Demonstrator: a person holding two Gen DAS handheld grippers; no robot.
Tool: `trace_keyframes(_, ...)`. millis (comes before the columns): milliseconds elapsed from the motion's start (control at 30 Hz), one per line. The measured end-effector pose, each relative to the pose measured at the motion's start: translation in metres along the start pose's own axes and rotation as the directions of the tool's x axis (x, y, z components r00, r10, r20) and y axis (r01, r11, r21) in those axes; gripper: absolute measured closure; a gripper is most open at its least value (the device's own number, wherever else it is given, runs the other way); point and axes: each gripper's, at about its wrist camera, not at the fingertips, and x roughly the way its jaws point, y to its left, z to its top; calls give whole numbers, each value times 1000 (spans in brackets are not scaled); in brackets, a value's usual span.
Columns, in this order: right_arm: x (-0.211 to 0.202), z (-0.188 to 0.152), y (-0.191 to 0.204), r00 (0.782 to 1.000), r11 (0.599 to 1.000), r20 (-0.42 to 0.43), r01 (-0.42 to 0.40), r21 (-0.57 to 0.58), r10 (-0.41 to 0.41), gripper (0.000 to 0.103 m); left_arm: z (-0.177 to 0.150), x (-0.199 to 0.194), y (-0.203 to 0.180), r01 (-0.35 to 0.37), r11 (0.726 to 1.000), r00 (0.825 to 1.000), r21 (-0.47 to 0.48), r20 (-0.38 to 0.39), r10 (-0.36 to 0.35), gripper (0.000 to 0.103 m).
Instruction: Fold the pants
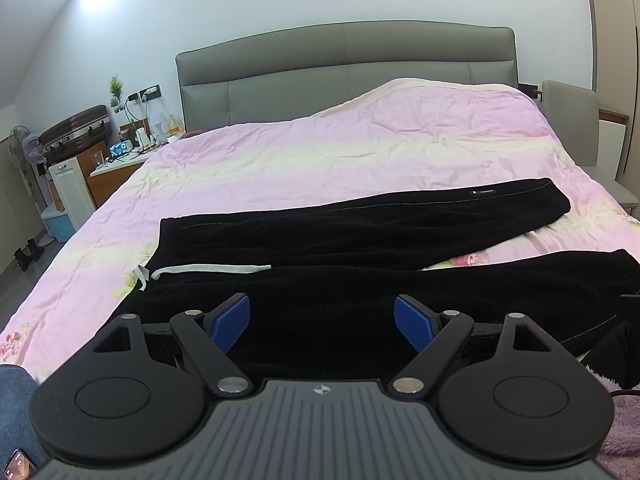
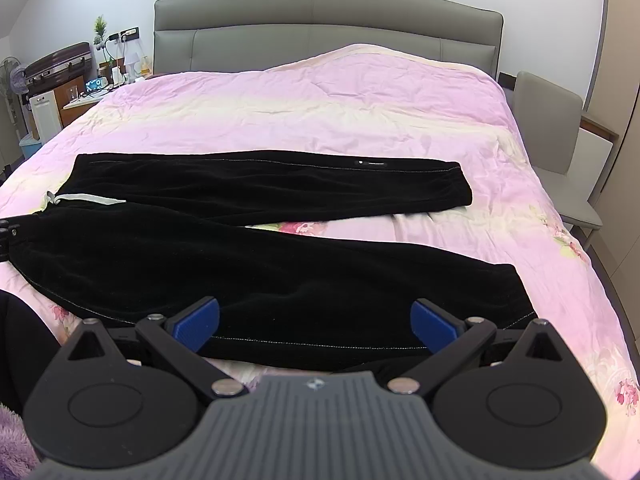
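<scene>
- Pants [image 1: 340, 236]: black, spread flat across the near half of the bed, waistband toward the left, both legs running to the right.
- Left gripper [image 1: 322, 322]: jaws spread wide, blue pads [image 1: 232, 322] well apart, nothing pinched. It hangs over the waist and upper part of the near leg, tilted downward.
- Right gripper [image 2: 316, 322]: jaws spread wide, blue pads [image 2: 434, 326] well apart, nothing pinched. It hangs over the near edge of the near leg, close to the cuff end, tilted downward.
- White drawstring [image 1: 208, 269]: lies on the black fabric at the waist, one end trailing off the waistband onto the bedding.
- Legs: the two part toward the cuffs, with a wedge of bedding showing between them. The far leg carries a small white label [image 2: 371, 164] near its cuff.
- Bed cover [image 2: 320, 108]: pink with pale bands and flower print, wrinkled, raised into a mound at the far right.
- Headboard [image 1: 344, 64]: grey, padded, against the wall.
- Nightstand [image 1: 116, 168]: at the left of the bed, crowded with small items; a suitcase [image 1: 76, 132] and a fan [image 1: 24, 148] stand beyond it.
</scene>
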Motion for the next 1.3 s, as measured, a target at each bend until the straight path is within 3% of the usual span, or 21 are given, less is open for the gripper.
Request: trace_keyframes(1300, -11, -2, -5, 1000, 999, 1, 9, 34, -9, 5, 1, 2, -5, 14, 999, 1000, 35, -19, -13, 7)
